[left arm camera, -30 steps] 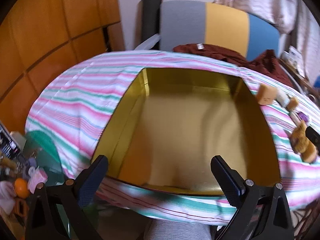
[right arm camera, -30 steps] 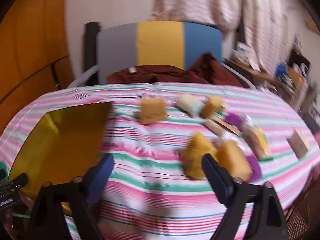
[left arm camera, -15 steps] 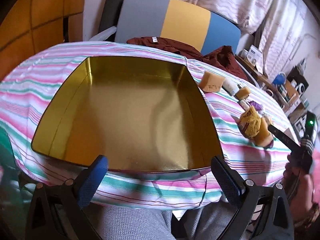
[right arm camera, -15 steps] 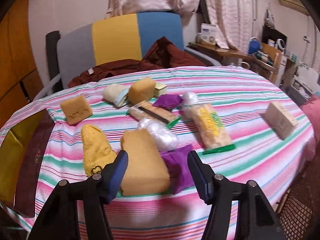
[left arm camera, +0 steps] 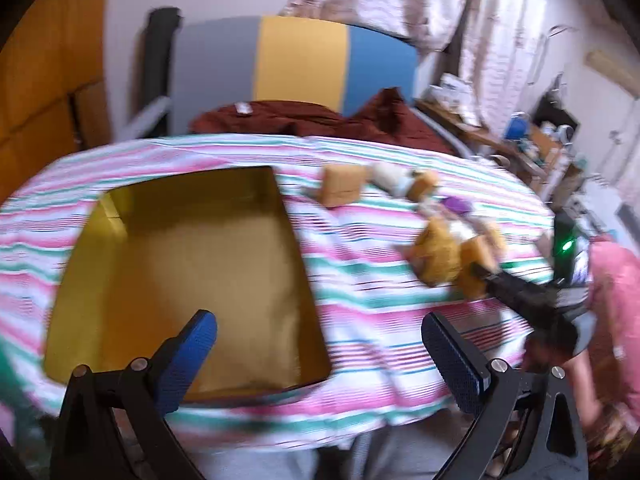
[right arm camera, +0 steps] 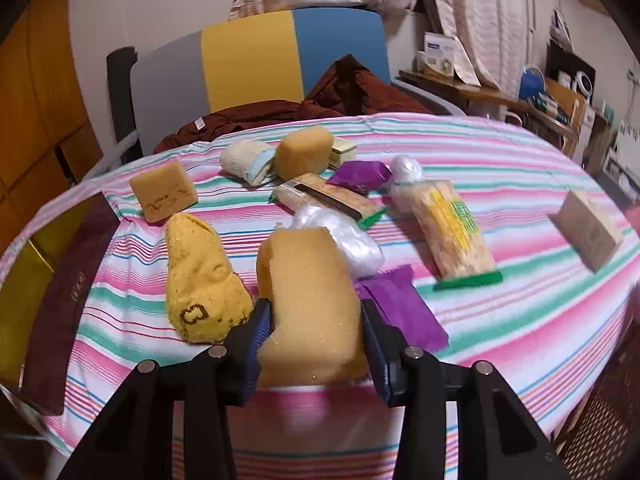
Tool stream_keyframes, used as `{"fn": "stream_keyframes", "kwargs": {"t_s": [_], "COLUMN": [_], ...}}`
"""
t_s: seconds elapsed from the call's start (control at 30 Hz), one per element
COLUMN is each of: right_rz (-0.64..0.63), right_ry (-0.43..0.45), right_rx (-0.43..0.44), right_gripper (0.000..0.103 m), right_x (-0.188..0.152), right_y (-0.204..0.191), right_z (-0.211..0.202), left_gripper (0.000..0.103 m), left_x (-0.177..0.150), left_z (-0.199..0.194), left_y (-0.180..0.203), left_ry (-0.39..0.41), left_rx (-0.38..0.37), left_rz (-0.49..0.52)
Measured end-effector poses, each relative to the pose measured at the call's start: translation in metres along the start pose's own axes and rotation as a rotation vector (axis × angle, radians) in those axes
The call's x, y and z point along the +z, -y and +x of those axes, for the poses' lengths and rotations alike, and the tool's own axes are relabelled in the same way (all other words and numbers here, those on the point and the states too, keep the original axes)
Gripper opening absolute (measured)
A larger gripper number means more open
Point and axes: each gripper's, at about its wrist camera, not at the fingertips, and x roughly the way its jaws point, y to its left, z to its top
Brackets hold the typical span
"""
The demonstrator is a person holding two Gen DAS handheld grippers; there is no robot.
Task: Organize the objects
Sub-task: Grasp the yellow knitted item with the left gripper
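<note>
While right gripper (right arm camera: 316,340) is clamping on big orange sponge (right arm camera: 308,300), jaws are pressing both its sides at near table edge, yellow sock (right arm camera: 200,280) lying just left, purple wrapper (right arm camera: 400,304) just right. Left gripper (left arm camera: 320,356) is hovering with jaws spread wide, gripping nothing, over near edge of gold-lined box (left arm camera: 180,272). Striped tablecloth (right arm camera: 520,312) is covering table; grey-yellow-blue chair (right arm camera: 260,64) and curtains standing behind. Box-rim print and snack-pack label are showing, too blurred to read.
</note>
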Motion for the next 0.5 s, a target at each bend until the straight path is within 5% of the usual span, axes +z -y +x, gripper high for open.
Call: {"fn": "stream_keyframes", "kwargs": {"t_s": [0.3,0.5], "right_rz": [0.022,0.027], "right_ry": [0.001,0.003], "right_rx": [0.022,0.029], "right_gripper": [0.044,0.044], "right_x": [-0.014,-0.016], "right_y": [0.014,0.015], "right_z": [-0.016,-0.015], "left_gripper": [0.103,0.103], "left_x": [0.04,0.051], "left_z": [0.071,0.111], "left_y": [0.049,0.104], "left_ry": [-0.086,-0.063], "left_rx": [-0.213,-0.158], "left_rz": [-0.009,0.187]}}
